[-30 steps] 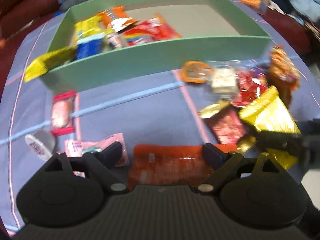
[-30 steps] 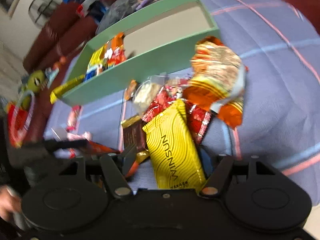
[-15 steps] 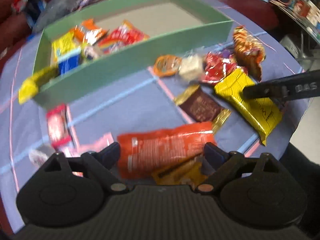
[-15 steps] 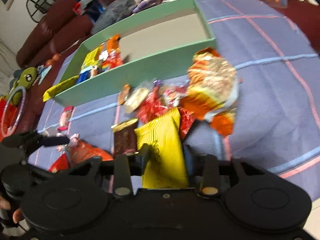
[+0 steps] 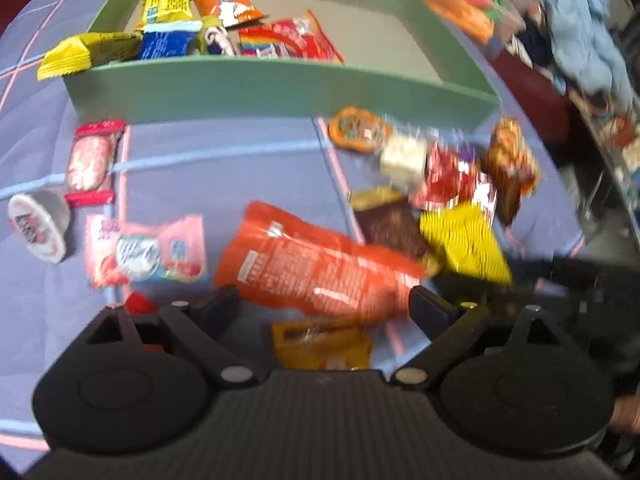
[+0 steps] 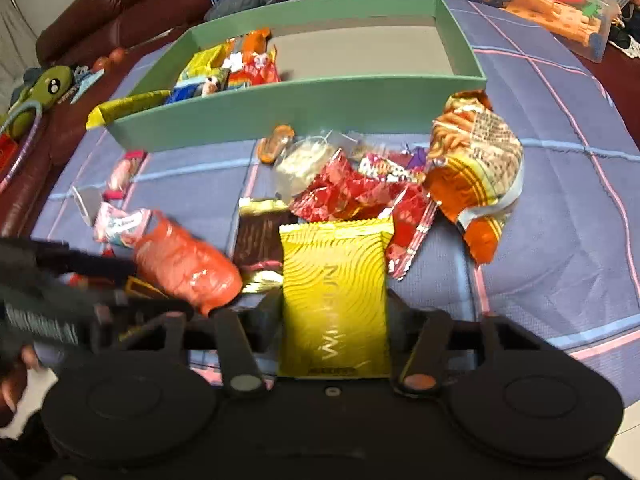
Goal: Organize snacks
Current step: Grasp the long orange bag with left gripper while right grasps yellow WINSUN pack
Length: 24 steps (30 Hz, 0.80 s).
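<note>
Snacks, loose lot, on a blue checked cloth (image 6: 560, 240); entries run from my jaws outward.

1. Yellow packet (image 6: 335, 300): upright between the fingers of my right gripper (image 6: 334, 312). The pads sit against its two edges and I grip it, though those jaws are easing wider at this moment.
2. Orange pouch (image 5: 316, 268): lying slantwise between the fingers of my left gripper (image 5: 326, 308). These jaws stand wide and are drawing in; the left tip looks just clear of the pouch. The right tip is blurred, so contact there is doubtful. I count it as not yet gripped.
3. Amber wrapper (image 5: 320, 344): flat on the cloth under the pouch's near end.
4. Brown chocolate bar (image 6: 260, 236): just beside the yellow packet, partly under it.
5. Pink sachet (image 5: 148, 252) and small white cup (image 5: 38, 224): left of the pouch, apart from it.
6. Red wrappers (image 6: 352, 196), heaped beyond the yellow packet; a clear bag of pale pieces (image 6: 304, 160) at their far side.
7. Large orange noodle bag (image 6: 476, 164): crumpled, right of the heap.
8. Red-ended bar (image 5: 90, 160) and round orange disc (image 5: 358, 130): near the box front.
9. Green box (image 6: 304, 114): farthest; sorted snacks crowd its left end, one yellow bar (image 5: 88, 54) overhanging the corner.
</note>
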### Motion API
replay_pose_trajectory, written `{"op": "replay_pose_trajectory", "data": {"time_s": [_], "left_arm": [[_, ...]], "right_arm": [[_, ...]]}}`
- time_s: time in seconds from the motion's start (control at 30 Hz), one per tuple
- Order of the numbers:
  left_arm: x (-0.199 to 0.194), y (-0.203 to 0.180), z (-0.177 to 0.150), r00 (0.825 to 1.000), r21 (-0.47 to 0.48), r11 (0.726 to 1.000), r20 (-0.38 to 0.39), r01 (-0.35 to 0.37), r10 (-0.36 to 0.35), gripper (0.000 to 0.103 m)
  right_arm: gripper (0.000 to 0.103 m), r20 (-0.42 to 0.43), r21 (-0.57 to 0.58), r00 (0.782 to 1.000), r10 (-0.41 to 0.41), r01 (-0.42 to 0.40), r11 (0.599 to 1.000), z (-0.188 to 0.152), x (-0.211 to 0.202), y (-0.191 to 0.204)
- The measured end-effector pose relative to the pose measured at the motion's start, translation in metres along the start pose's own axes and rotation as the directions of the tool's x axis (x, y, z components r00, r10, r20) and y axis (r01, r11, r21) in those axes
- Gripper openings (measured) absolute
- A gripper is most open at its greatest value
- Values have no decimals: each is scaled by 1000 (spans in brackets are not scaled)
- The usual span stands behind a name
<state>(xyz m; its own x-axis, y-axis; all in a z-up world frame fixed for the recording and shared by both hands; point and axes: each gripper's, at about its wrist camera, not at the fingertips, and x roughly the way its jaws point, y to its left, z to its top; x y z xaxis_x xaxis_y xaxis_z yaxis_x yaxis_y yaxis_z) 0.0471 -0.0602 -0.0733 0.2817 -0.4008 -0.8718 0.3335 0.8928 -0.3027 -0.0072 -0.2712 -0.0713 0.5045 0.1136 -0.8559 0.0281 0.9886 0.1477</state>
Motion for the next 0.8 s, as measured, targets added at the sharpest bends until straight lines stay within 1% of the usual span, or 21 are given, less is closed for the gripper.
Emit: {"op": "replay_pose_trajectory", "data": {"time_s": [0.13,0.23,0.27,0.33,0.4,0.43,0.5,0.57,0.63,0.7,0.73,0.77,0.8], "left_arm": [[12,-7,17,1000,-17,1000,20,6,-5,90],[23,-20,27,999,1,1000,30,-11,11,89],[26,-25,30,999,16,1000,32,-20,20,88],[30,-35,33,999,43,999,32,-33,32,80],[30,-42,32,998,57,997,23,-59,58,77],[28,-45,29,996,71,993,17,-94,93,74],[25,-50,20,988,110,982,10,-155,154,73],[20,-52,11,987,119,981,-12,-155,158,72],[21,-56,4,982,129,975,-25,-182,187,72],[24,-56,2,979,153,969,-20,-196,201,72],[24,-58,2,979,168,965,-15,-199,204,65],[24,-61,0,978,203,958,-3,-202,207,56],[22,-63,-1,976,237,947,14,-215,218,42]], "right_arm": [[51,6,64,1000,17,-17,998,0,-3,-10],[51,11,110,999,34,-35,993,-2,-7,-21],[51,15,116,999,36,-38,992,-4,-9,-24],[51,21,123,999,41,-43,992,-7,-11,-30],[51,28,126,998,49,-52,991,-9,-13,-34],[51,32,124,998,52,-56,991,-10,-13,-35],[51,35,117,998,55,-58,991,-11,-12,-34],[53,41,100,998,54,-57,993,-13,-13,-34],[54,51,83,997,52,-56,995,-14,-13,-32],[54,61,80,997,49,-54,995,-14,-13,-31],[54,66,79,997,49,-54,995,-14,-12,-30],[54,68,77,997,48,-53,996,-14,-11,-30],[54,70,71,996,48,-53,996,-14,-11,-29]]}}
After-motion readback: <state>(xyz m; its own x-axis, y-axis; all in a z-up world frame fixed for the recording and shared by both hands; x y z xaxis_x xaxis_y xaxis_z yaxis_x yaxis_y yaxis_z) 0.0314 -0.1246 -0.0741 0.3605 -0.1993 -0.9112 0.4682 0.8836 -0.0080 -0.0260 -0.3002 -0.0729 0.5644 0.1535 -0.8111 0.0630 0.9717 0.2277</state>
